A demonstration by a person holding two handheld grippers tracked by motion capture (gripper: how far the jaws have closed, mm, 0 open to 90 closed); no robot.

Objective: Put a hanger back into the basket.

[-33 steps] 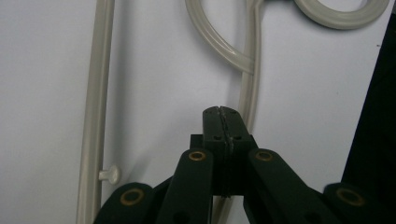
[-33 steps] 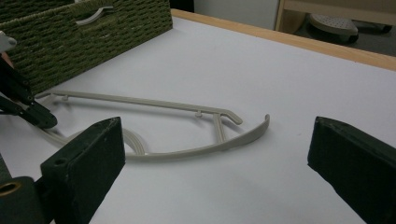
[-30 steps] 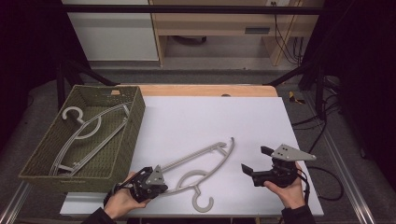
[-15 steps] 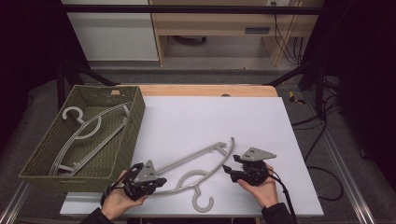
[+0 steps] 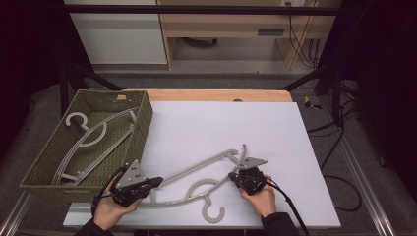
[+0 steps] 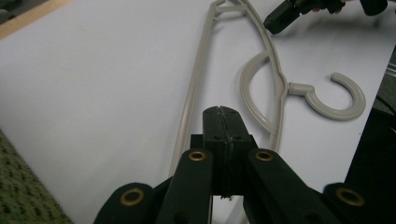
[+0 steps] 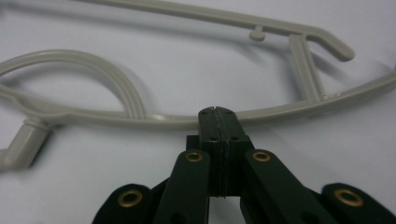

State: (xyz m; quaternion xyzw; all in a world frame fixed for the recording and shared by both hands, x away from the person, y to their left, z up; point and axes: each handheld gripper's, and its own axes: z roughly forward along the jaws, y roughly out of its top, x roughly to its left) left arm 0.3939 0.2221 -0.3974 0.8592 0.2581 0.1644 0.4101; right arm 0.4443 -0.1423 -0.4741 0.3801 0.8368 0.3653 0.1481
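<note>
- We work in a dim room at a white tabletop (image 5: 206,123), kept bare so the hanger can be handled flat.
- A green woven basket (image 5: 142,123) at the left edge holds another grey hanger (image 5: 93,140), likely the destination.
- The grey plastic hanger (image 5: 196,184) lies near us, between both hands.
- Our left gripper (image 5: 156,181) is clamped on its end, judging by the high view; its own view hides the contact.
- Our right gripper (image 7: 218,112) has just been closing; its own view shows the jaws meeting at the bar's edge.
</note>
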